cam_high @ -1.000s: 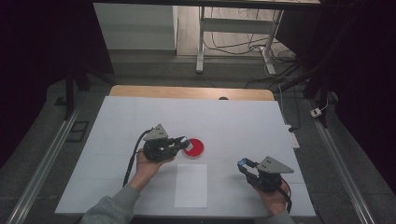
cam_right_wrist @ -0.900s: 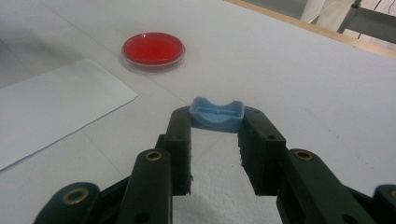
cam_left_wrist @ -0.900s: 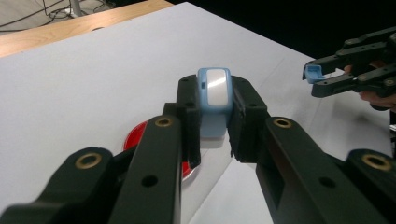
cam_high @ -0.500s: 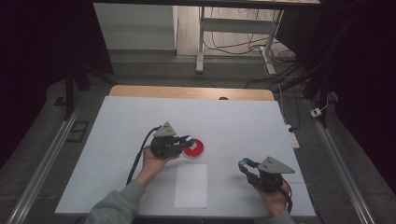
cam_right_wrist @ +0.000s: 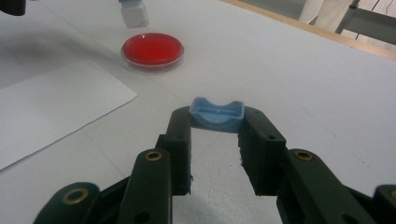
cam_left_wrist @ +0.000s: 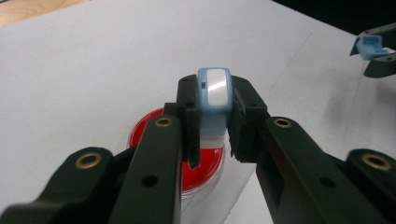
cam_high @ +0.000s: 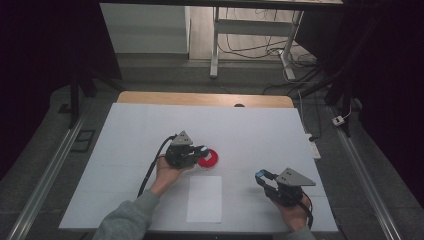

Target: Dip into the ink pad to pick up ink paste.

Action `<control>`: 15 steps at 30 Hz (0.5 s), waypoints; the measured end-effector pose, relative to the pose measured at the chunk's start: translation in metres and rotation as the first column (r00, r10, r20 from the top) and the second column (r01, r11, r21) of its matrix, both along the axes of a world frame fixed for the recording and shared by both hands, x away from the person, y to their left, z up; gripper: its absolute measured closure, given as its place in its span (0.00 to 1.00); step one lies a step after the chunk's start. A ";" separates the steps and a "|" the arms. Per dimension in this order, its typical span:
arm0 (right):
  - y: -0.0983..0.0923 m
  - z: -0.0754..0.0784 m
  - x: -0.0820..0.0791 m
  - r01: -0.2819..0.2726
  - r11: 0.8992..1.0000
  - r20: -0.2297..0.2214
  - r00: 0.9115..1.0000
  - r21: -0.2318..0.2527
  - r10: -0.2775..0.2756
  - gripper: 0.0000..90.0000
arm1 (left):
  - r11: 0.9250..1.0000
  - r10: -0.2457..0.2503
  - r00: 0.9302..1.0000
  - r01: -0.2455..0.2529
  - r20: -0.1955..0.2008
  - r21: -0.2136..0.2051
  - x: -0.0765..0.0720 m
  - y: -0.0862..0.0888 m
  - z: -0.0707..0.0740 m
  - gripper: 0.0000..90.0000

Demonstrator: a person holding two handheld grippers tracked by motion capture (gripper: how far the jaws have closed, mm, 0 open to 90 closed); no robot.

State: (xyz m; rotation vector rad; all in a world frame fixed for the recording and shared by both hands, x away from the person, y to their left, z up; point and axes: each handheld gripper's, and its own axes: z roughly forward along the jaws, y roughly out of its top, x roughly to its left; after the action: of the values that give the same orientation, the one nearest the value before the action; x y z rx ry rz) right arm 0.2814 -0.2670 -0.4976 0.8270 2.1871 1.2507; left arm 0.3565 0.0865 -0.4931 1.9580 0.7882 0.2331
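Since the earlier high view, the left gripper [cam_high: 200, 150] has slid rightward and a little down the frame, so its held piece now hangs over the near rim of the red dish [cam_high: 208, 158]; the right gripper [cam_high: 262, 176] sits where it was, at lower right.

Seen in the left gripper view, its black jaws are clamped on a small light-blue bottle [cam_left_wrist: 214, 100] with a white face and a white lower end, held just above the dish. The right gripper's jaws are closed on a pale blue cap [cam_right_wrist: 217, 114], a shallow curved plastic piece pinched by its two ends.

The dish is round, shallow and clear-walled, filled with glossy red, and lies a little left of the frame's centre on the white table [cam_high: 260, 130]. A white paper sheet [cam_high: 205, 198], flat and rectangular, lies just below the dish, between the two hands. Wide bare tabletop spreads toward the upper frame, up to a strip of bare wood [cam_high: 205, 99] at the table's far edge. The table's right edge lies near the right hand, and metal rails run along both sides.
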 end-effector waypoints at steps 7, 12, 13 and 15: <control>0.000 -0.001 0.000 0.002 1.000 -0.001 1.000 -0.002 -0.002 0.72 | 0.999 0.013 1.000 -0.012 -0.007 0.039 0.005 0.000 -0.007 0.84; -0.001 -0.001 0.000 0.003 1.000 -0.005 1.000 -0.005 -0.004 0.72 | 0.998 0.016 1.000 -0.016 -0.010 0.062 0.007 0.000 -0.010 0.84; 0.000 -0.001 0.000 0.003 1.000 -0.005 1.000 -0.006 -0.003 0.72 | 0.998 0.017 1.000 -0.016 -0.012 0.064 0.007 -0.001 -0.010 0.85; 0.000 -0.001 0.000 0.004 1.000 -0.002 1.000 -0.009 -0.004 0.72 | 0.998 0.017 1.000 -0.015 -0.018 0.067 0.008 -0.001 -0.011 0.85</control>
State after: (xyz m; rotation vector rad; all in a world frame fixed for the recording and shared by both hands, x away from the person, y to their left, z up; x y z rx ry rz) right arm 0.2813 -0.2673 -0.4984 0.8285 2.1897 1.2381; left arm 0.3642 0.0857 -0.5045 2.0203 0.8180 0.2539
